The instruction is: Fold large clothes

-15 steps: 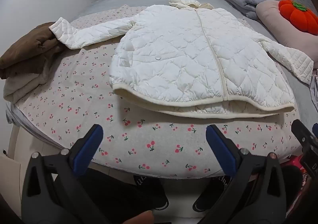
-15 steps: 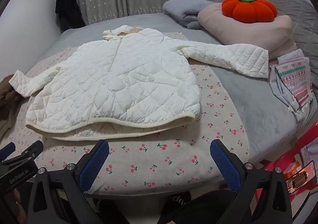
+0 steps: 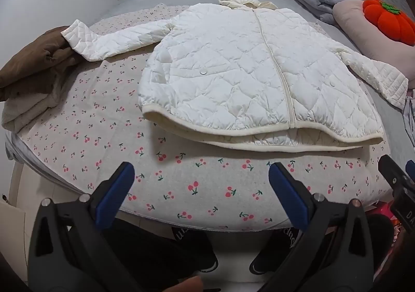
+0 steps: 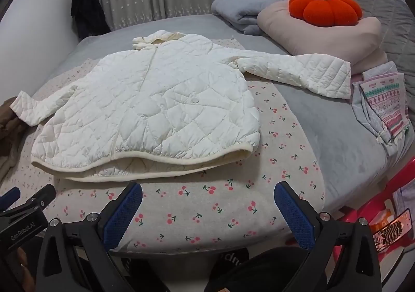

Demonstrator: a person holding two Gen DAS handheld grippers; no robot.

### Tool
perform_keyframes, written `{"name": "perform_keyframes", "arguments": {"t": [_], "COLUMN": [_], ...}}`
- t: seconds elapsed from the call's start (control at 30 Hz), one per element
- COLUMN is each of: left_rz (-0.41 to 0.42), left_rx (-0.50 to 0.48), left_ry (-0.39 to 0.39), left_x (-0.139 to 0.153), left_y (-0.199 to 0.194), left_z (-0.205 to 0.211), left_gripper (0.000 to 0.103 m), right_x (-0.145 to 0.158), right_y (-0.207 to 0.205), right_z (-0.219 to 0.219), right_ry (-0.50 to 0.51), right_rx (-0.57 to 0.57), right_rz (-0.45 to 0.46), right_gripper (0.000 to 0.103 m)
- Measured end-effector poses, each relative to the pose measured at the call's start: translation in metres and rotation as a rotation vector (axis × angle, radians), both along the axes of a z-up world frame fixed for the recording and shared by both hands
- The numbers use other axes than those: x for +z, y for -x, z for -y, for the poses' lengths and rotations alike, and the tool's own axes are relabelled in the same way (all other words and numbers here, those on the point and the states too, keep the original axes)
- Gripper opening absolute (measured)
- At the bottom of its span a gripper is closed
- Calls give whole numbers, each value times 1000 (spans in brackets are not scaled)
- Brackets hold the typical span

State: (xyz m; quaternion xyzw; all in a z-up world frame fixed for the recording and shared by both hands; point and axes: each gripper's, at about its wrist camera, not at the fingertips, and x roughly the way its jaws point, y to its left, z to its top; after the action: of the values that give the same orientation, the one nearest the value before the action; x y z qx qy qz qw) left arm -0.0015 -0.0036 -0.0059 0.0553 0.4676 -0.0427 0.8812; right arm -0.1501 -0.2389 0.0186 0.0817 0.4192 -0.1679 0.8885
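Nothing of the fold is done yet, as far as you can see here: the white quilted jacket lies flat and face up on the cherry-print sheet, zipped closed, hood bunched at the far end, and both sleeves stretched straight out to the sides. So every step is left to you, and I'd judge it begins with bringing the sleeves in across the body before you double the hem up toward the collar. Your left gripper hangs over the near edge of the bed with its blue pads spread wide and nothing between them; your right gripper is likewise parted and empty. The jacket's hem sits just beyond both sets of fingers, near but not touching, with a strip of bare sheet between. The left sleeve runs out well apart from your left fingers, its cuff touching the brown folded garment at the bed's edge (watch that you pick up only the cuff). The right sleeve reaches toward the pink pillow with the orange pumpkin cushion on top, its cuff lying close to the patterned folded cloth, well away from your right fingers.
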Motion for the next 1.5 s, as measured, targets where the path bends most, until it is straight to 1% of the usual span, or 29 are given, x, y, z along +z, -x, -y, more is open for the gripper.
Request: {"name": "perform_keyframes", "arguments": {"t": [1.5], "left_rz": [0], "left_rx": [-4], "left_ry": [-4], "left_x": [0], "left_y": [2], "left_z": [3], "left_gripper": [103], "right_x": [0], "right_y": [1], "right_z": [-2], "right_ry": [-10], "right_rx": [18], "right_rz": [-4], "right_gripper": [103]}}
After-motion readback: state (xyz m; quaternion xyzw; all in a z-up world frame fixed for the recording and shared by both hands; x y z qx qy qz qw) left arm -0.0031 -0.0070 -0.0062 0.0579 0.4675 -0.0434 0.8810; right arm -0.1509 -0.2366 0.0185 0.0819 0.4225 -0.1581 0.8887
